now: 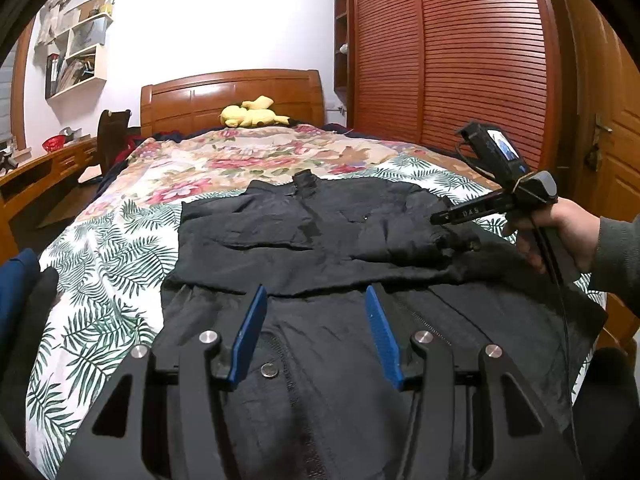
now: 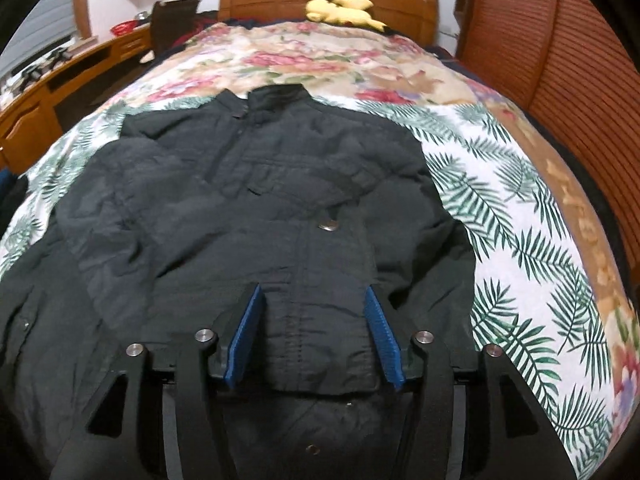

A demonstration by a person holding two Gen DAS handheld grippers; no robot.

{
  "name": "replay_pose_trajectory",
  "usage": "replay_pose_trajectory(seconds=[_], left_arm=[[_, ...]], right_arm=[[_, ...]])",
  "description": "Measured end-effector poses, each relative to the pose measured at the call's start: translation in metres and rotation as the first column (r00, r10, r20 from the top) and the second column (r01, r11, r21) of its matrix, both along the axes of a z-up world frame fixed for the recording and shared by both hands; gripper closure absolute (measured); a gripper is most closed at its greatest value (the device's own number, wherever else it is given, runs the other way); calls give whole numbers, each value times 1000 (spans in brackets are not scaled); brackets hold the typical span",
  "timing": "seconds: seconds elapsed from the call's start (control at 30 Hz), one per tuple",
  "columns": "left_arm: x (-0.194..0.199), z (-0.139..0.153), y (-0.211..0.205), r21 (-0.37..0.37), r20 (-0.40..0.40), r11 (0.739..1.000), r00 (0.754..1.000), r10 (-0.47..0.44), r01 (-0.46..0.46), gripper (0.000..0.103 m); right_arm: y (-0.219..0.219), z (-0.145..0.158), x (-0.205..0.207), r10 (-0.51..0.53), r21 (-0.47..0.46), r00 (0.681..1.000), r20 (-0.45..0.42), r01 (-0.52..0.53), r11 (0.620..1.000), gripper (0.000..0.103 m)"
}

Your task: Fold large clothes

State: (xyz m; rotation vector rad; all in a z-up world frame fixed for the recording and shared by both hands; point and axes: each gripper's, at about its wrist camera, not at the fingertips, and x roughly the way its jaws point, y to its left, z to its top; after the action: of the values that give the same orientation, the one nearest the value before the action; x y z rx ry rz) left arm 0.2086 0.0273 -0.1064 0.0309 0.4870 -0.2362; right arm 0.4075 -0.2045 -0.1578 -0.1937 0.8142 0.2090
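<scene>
A large black jacket [image 1: 320, 232] lies flat on the bed, collar toward the headboard, with both sleeves folded across its chest. It also shows in the right wrist view [image 2: 256, 208]. My left gripper [image 1: 316, 296] is open and empty, hovering over the jacket's lower front near a snap button [image 1: 269, 370]. My right gripper [image 2: 312, 296] is open and empty, over the folded sleeve's cuff [image 2: 320, 356]. In the left wrist view the right gripper [image 1: 438, 218] is seen from the side, held over the jacket's right side.
The bed has a leaf and flower patterned cover [image 1: 108, 264]. A yellow plush toy [image 1: 252, 114] lies by the wooden headboard [image 1: 232, 96]. A wooden wardrobe [image 1: 448, 52] stands on the right, a desk [image 1: 36, 176] and chair [image 1: 114, 136] on the left. Dark clothes [image 1: 24, 292] lie at the left edge.
</scene>
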Motion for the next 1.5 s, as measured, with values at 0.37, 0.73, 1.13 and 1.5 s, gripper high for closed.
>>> replay_pose_trajectory(seconds=[0.37,0.73,1.13,1.5], left_arm=[[2,-2,1,8,-14,1000,1000,4,-4,53],[1,0,0,8,-10,1000,1000,1,-1,53],[-7,2,10,4,3,1000,1000,21,-21,53],[-12,9,29,-23,19,998,998,60,-59,53]], right_arm=[[-23,-32,21,-103,51,985,-137,111,993,33],[-12,-25,5,-28,-39,988,-150,22,999,79],[22,47,-44,58,-81,991,118,-49,995,95],[96,59,-94,279,10,957,82,-281,960,95]])
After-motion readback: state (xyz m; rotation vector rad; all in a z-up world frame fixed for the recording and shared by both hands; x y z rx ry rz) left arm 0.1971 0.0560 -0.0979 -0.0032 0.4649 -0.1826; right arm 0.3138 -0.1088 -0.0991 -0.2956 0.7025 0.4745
